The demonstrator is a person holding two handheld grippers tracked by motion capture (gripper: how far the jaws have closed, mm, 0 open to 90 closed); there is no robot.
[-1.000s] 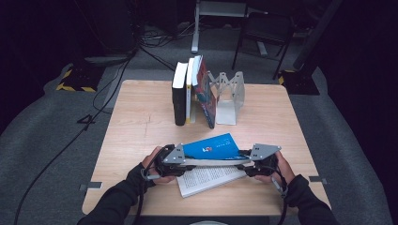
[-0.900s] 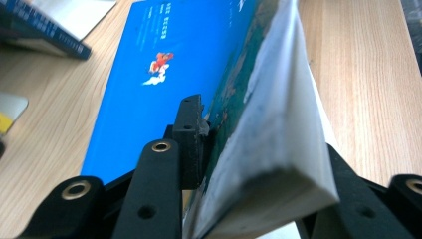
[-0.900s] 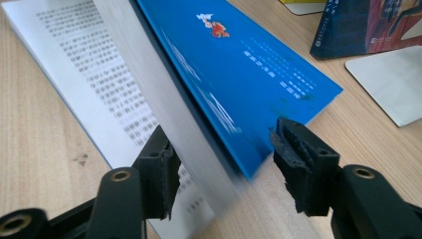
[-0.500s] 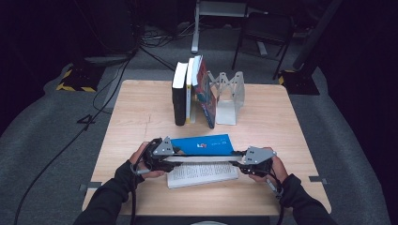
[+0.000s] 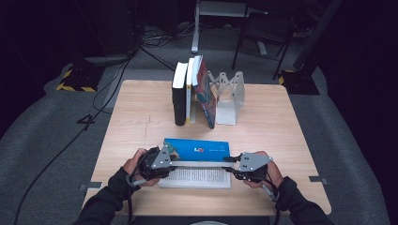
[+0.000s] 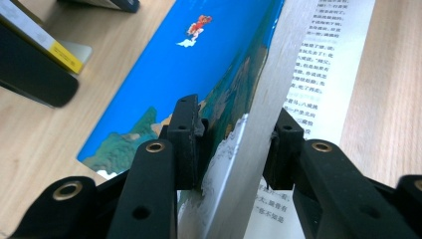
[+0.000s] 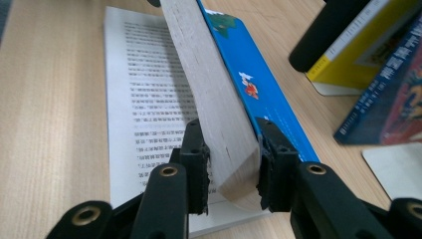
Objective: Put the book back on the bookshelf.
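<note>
Upright, three books (image 5: 192, 91) (bookend (image 5: 226, 96) alongside)

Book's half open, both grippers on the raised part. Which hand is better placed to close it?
Neither clearly: left gripper and right gripper each clamp an end of the blue book. Probably both together.

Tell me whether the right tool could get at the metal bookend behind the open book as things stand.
Probably not yet. The right tool is shut on the blue book's page block, as is the left tool. The bare table up to the metal bookend looks free, so it would need to let go first.
</note>
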